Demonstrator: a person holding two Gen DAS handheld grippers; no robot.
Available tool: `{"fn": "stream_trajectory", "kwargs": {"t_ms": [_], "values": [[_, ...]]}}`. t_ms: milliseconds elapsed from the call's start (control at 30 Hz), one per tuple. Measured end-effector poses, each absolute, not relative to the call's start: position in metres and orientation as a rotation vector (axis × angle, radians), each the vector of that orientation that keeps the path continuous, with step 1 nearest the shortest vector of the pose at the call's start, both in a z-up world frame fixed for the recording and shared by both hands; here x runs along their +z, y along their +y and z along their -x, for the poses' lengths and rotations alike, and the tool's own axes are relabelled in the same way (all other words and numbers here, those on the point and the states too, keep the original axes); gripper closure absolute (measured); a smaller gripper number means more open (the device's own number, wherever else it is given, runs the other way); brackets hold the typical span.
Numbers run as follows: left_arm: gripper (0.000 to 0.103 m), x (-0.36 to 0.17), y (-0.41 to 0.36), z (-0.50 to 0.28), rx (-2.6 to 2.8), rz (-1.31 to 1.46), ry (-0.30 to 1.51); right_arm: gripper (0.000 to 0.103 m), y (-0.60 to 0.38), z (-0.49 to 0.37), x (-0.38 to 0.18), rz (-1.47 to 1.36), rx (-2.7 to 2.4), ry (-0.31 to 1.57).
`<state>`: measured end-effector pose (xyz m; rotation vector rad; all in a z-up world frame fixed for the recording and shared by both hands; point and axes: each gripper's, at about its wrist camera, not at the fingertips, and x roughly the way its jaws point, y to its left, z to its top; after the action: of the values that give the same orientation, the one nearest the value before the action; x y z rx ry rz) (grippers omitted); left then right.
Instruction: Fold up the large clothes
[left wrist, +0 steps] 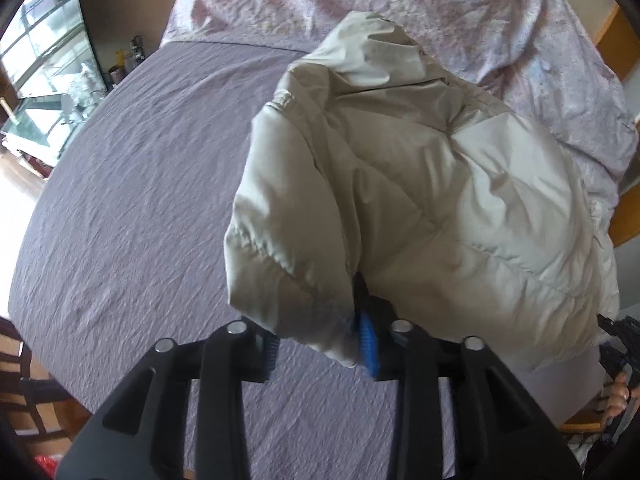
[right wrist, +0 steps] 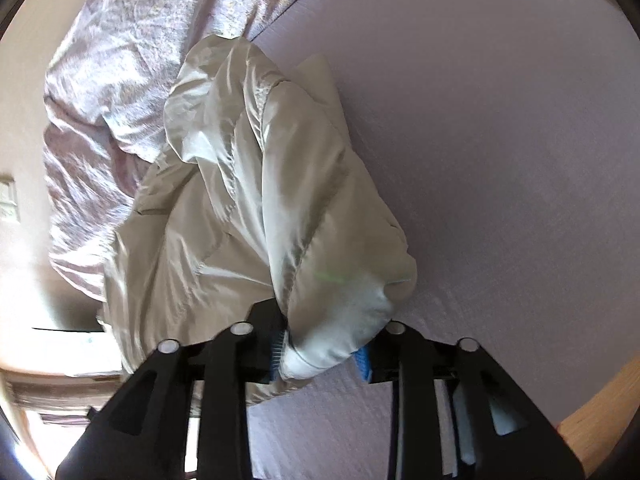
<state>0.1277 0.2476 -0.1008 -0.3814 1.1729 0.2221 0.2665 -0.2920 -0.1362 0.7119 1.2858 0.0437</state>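
A pale beige puffy jacket [left wrist: 420, 184] lies bunched on the purple bed sheet [left wrist: 140, 200], its hood end toward the floral duvet. My left gripper [left wrist: 320, 346] has a sleeve-like end of the jacket bunched between its blue pads [left wrist: 367, 344], and the fabric touches both. In the right wrist view the same jacket [right wrist: 224, 220] stretches away from me. There my right gripper [right wrist: 320, 356] has a whitish cuff end between its pads [right wrist: 362, 360], the cloth filling most of the gap. Both grippers point steeply down at the bed.
A crumpled pink floral duvet [left wrist: 400, 4] covers the head of the bed behind the jacket. A window and a shelf with small items [left wrist: 120, 64] stand at the left. The wooden bed frame [right wrist: 600, 420] shows at the lower right. A hand [left wrist: 618, 398] holds the other gripper at the right edge.
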Motion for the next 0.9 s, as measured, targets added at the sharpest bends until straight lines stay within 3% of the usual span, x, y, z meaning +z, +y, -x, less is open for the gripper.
{"fn": "stream_trajectory", "kwargs": {"t_ms": [67,167,367,467,900], "values": [[0.055,-0.101,0.247,-0.128,0.246,0.361,1.179,0.055,-0.292,-0.264,-0.128,-0.622,0.007,1.285],[0.039,-0.101,0.248,-0.128,0.281,0.34,1.188,0.05,-0.289,-0.264,-0.117,-0.518,-0.03,1.273],[0.025,-0.1,0.254,-0.128,0.304,0.348,1.188,0.047,-0.286,-0.271,-0.108,-0.433,-0.078,1.286],[0.021,-0.101,0.256,-0.128,0.313,0.355,1.188,0.04,-0.294,-0.272,-0.098,-0.382,-0.137,1.244],[0.018,-0.105,0.264,-0.134,0.311,0.428,1.187,0.04,-0.203,-0.291,-0.035,-0.168,0.094,1.037]]}}
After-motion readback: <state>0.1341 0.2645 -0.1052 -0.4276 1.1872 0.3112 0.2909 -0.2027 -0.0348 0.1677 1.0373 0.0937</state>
